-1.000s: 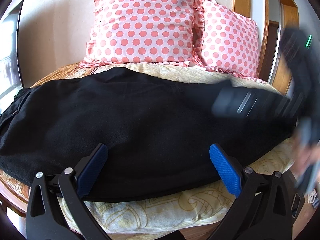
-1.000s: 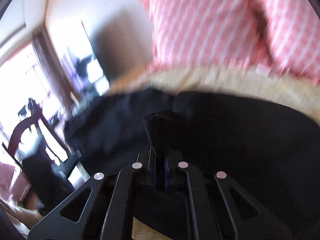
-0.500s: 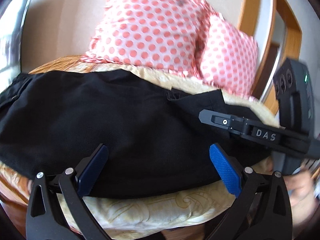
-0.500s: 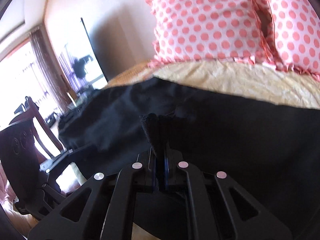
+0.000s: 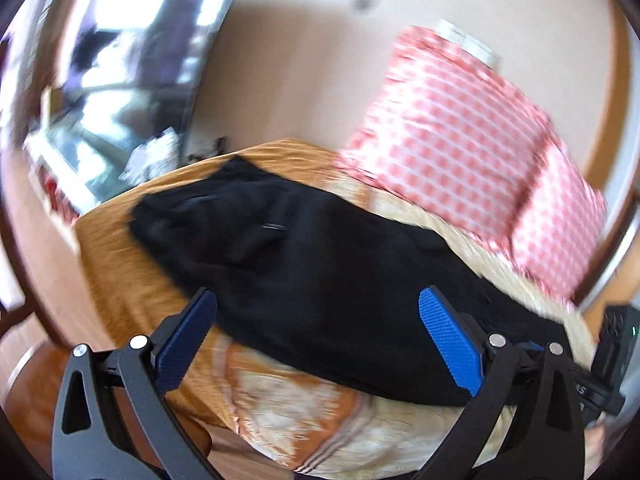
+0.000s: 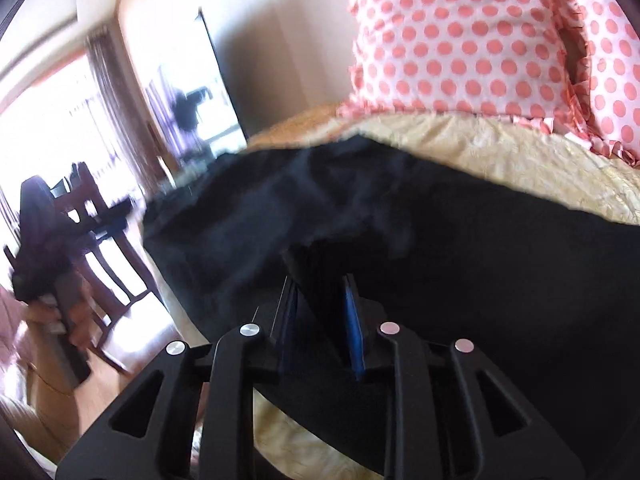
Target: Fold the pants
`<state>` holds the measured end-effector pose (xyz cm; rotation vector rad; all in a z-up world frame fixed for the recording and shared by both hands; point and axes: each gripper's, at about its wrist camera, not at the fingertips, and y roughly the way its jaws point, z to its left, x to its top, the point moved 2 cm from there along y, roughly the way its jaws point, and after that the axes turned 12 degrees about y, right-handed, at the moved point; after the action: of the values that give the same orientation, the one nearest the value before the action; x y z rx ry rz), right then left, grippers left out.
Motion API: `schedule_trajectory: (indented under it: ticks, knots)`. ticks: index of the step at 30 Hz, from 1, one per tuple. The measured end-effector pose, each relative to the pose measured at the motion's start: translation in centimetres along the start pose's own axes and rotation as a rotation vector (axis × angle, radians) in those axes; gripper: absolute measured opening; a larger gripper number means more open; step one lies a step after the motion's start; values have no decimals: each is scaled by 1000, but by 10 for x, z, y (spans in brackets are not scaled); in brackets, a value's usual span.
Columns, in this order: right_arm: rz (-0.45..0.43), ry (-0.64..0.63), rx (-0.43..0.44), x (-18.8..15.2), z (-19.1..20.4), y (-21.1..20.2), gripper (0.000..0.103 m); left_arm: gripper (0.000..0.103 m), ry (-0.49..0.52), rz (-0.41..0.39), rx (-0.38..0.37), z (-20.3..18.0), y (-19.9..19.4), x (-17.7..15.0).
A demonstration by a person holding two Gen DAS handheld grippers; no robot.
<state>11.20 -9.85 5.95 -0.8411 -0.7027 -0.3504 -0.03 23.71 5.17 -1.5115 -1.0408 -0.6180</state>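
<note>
Black pants (image 5: 312,280) lie lengthwise across the bed, folded along their length; they also fill the right wrist view (image 6: 460,256). My left gripper (image 5: 316,328) is open and empty, its blue pads wide apart just above the pants' near edge. My right gripper (image 6: 320,312) has its jaws parted by a small gap, with a fold of the pants' fabric still lying between the blue pads. The right gripper's body shows at the far right of the left wrist view (image 5: 600,364).
The bed has a cream and orange patterned cover (image 5: 304,404). Two pink polka-dot pillows (image 6: 472,36) lean on the wall at the back. A wooden chair (image 6: 92,236) and bright windows stand left of the bed. A wooden door frame (image 5: 616,264) is at the right.
My right gripper's jaws have parted from their tight pinch on the pants. My left gripper has swung to the left, toward the pants' far left end, staying open.
</note>
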Motion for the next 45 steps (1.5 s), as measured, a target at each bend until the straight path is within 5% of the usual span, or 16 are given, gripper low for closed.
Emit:
schedule_trajectory:
  ticks: [4, 6, 8, 10, 15, 17, 30, 38, 45]
  knots:
    - [0, 95, 114, 13, -6, -1, 26, 101, -103, 17, 6, 31, 0, 3]
    - [0, 151, 238, 16, -8, -6, 46, 101, -143, 25, 0, 42, -1, 2]
    - [-55, 113, 141, 18, -6, -10, 52, 101, -156, 29, 6, 48, -1, 2]
    - [-68, 26, -56, 17, -3, -3, 52, 101, -149, 33, 34, 52, -1, 3]
    - [63, -74, -193, -4, 2, 30, 52, 101, -129, 36, 69, 56, 2, 9]
    - [8, -156, -232, -12, 15, 27, 52, 101, -134, 45, 78, 60, 5, 12]
    - [14, -40, -149, -12, -2, 13, 64, 100, -399, 217, -121, 101, 51, 24]
    - [2, -35, -133, -12, -2, 15, 69, 100, -501, 209, -224, 109, 62, 25]
    - [-5, -33, -127, -13, -2, 14, 70, 93, -726, 128, -302, 126, 57, 12]
